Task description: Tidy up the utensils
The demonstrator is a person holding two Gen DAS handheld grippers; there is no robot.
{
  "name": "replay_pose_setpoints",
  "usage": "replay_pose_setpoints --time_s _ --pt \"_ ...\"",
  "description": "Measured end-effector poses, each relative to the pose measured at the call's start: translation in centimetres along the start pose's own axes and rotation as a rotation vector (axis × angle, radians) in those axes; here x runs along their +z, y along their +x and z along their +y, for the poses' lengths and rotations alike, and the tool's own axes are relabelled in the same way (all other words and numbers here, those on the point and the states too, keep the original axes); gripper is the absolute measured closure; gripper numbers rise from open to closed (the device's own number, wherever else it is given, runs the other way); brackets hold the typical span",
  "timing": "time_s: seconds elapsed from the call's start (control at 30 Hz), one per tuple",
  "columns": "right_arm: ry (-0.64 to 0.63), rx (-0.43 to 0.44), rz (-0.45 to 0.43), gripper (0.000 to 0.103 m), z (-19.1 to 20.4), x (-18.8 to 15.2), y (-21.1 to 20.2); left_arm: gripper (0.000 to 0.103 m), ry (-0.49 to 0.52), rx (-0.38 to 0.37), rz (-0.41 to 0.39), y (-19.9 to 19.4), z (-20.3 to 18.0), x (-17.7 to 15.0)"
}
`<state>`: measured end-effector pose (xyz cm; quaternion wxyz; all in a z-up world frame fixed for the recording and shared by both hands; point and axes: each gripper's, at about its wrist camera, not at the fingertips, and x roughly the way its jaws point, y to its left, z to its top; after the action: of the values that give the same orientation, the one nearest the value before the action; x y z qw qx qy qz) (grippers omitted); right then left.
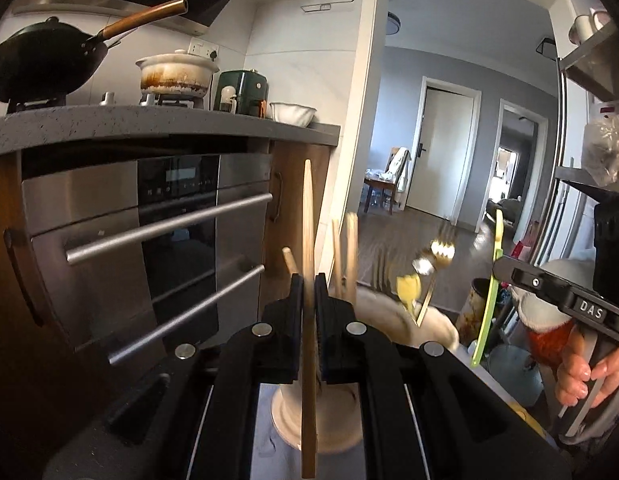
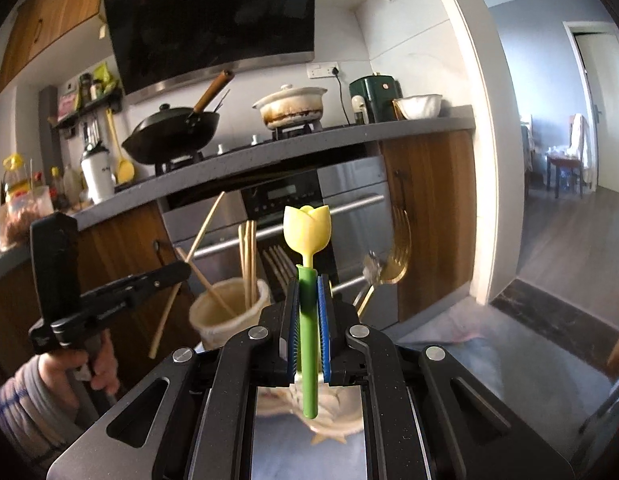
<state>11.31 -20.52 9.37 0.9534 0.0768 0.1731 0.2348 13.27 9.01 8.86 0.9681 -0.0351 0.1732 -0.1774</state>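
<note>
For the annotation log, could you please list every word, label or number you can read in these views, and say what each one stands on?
"DAS": white letters on the black body of the right gripper, seen from the left wrist view.
Oven control panel: display and button marks too small to read.
White tumbler on the counter: dark lettering, blurred.
Packets on the wall shelf: print unreadable.
Nothing legible on the left gripper.

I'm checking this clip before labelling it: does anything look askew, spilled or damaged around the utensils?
Nothing looks spilled or broken. The left gripper is shut on a long wooden chopstick, the right gripper on a green-handled yellow tulip-shaped spoon. Only oddity: the gold forks beside the cream utensil holder are motion-blurred.
</note>
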Motion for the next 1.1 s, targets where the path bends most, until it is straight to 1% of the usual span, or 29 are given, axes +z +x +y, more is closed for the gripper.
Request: replay_pose_setpoints --time_s 0.07,0.2,0.3,0.4,0.47,0.5,0.6,0.77,0.87,0.93,0.97,1.1 --pt "0.002 -0.006 -0.006 0.093 -0.1 0.2 0.5 0.097 0.000 -0.017 -0.014 0.9 0.2 0.8" --pt "0.022 -0.011 -0.027 0.093 -0.5 0.5 1.1 0.097 -0.054 -0.105 -0.047 1.4 0.3 1.5" --pt "0.028 -0.022 -0.024 0.093 -0.6 0.4 1.6 0.097 -0.057 -0.120 -0.071 1.8 -0.2 1.7" --pt "0.026 -0.035 -0.019 0.093 -0.7 0.1 1.9 0.097 -0.089 -0.142 -0.079 2.3 -0.3 1.9" --pt "0.024 -0.037 -0.015 0.093 -0.7 -0.1 1.9 0.100 -0.080 -0.142 -0.075 2.4 -0.6 1.8" --pt "0.023 -0.035 -0.012 0.093 -0.7 -0.2 1.9 0.101 -0.072 -0.143 -0.074 2.3 -0.7 1.7" --pt "0.015 -0.039 -0.012 0.093 -0.8 -0.4 1.8 0.101 -0.048 -0.158 -0.065 1.8 -1.0 1.1" --pt "0.016 -0.034 0.002 0.093 -0.8 -0.7 1.8 0.101 -0.047 -0.179 -0.059 0.0 -0.6 1.0" --pt "0.009 -0.035 0.003 0.093 -0.7 -0.9 1.6 0.101 -0.036 -0.187 -0.041 -1.4 -0.2 0.9" --pt "0.011 -0.033 0.004 0.093 -0.7 -1.0 1.4 0.101 -0.018 -0.174 -0.031 -2.4 0.2 0.6" --pt "0.012 -0.034 0.005 0.093 -0.7 -1.0 1.4 0.101 -0.011 -0.164 -0.014 -2.7 0.4 0.2" --pt "0.002 -0.034 0.017 0.093 -0.4 -1.1 1.2 0.100 0.018 -0.109 0.098 -3.1 1.9 -2.1"
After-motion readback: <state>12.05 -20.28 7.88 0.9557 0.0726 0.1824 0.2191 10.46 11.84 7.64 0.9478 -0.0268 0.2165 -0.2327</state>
